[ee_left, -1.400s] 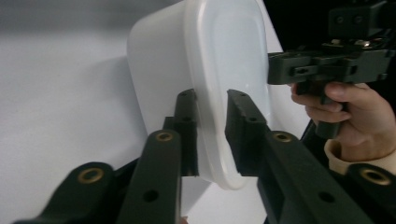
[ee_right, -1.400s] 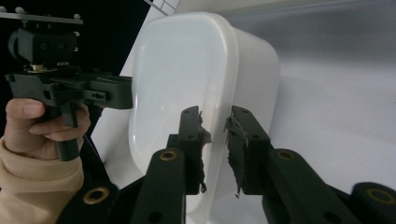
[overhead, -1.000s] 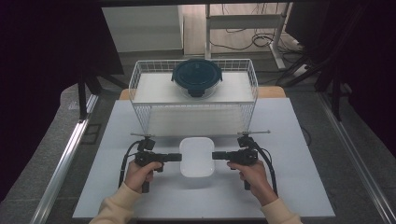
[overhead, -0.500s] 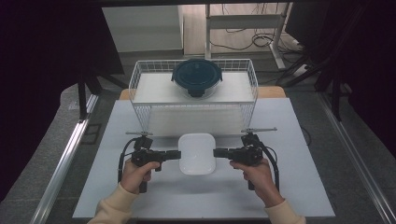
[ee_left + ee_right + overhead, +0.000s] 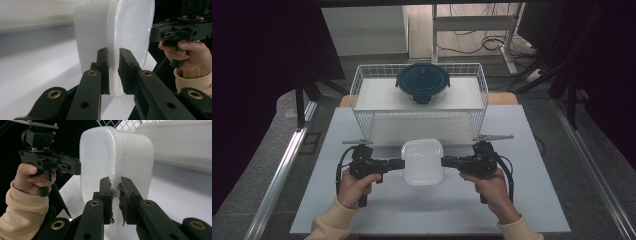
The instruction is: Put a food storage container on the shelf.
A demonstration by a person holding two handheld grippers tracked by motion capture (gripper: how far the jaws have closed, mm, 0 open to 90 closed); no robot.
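The white container [image 5: 422, 161] is held between both tongs above the white desk [image 5: 362, 210], just in front of the wire basket [image 5: 362, 95]. The left tongs [image 5: 399, 163] are clamped on the rim at the container's left side; in the left gripper view both jaws press on that rim [image 5: 113, 72]. The right tongs [image 5: 444, 162] are clamped on the rim at the opposite side. A round dark-lidded container [image 5: 422, 82] sits inside the basket, well apart from the white container.
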